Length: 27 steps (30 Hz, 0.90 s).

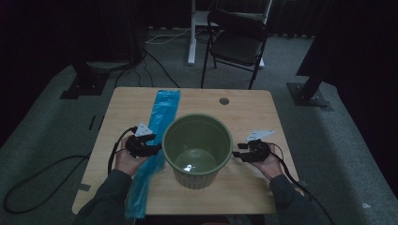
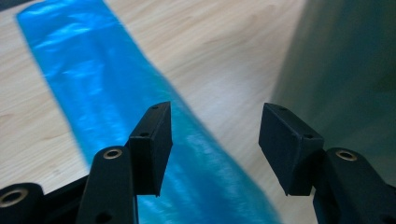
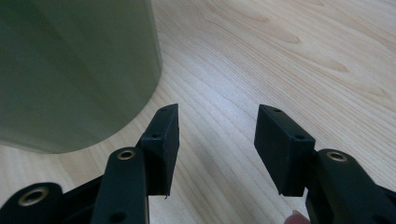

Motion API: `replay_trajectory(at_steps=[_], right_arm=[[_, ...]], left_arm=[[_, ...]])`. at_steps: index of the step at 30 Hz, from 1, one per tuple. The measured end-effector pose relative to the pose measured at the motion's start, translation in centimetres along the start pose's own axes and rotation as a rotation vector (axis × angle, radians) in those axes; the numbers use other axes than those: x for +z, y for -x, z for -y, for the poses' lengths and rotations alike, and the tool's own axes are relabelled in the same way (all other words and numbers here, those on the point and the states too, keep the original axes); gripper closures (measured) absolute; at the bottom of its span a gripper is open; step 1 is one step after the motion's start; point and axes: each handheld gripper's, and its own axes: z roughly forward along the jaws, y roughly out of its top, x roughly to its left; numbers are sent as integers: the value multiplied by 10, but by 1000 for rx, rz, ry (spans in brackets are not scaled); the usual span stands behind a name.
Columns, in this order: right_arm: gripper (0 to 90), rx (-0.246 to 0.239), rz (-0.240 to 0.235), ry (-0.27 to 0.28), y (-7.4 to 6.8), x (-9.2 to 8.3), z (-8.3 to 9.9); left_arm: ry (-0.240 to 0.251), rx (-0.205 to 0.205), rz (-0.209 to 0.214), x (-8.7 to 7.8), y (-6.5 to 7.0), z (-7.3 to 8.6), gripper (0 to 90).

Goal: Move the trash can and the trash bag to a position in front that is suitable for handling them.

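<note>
Flanking the green bin [image 1: 197, 149], your left gripper [image 1: 151, 146] and right gripper [image 1: 240, 155] both stand with jaws apart, nothing between them. The bin sits between the two, just off each tip. The blue bag [image 2: 112, 93] lies flat under your left gripper. Likely step: fitting bag to bin. Next, lower left and pinch the bag's edge.

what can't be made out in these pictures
- Near end of the long blue plastic bag: in the high view it runs under the person's left sleeve and the left tool.
- Pale patch on the floor of the round green plastic bin: high view too dim to tell glare from liquid.
- Bin rim and base: cut off by the frame edges in both gripper views.
- Small dark round spot on the wooden table: too small to identify.
</note>
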Motion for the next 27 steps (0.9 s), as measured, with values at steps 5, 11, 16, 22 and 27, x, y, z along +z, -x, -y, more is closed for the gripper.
replay_trajectory(at_steps=[5, 11, 16, 22, 27], right_arm=[[500, -29, -37, 14, -10, -5, -4], [504, -62, -70, 11, -20, -5, -7], [508, -77, -90, 20, -25, -6, -11], [520, -79, -108, 25, -25, -6, -11], [542, -81, -111, 32, -25, -9, -12]], left_arm=[[-2, 22, 24, 1, 10, 0, 448], [-7, 24, 54, 2, 15, 2, 449], [-6, 36, 52, 5, 17, -1, 458], [-7, 45, 57, 12, 20, -6, 469], [-8, 55, 60, 18, 26, -11, 472]])
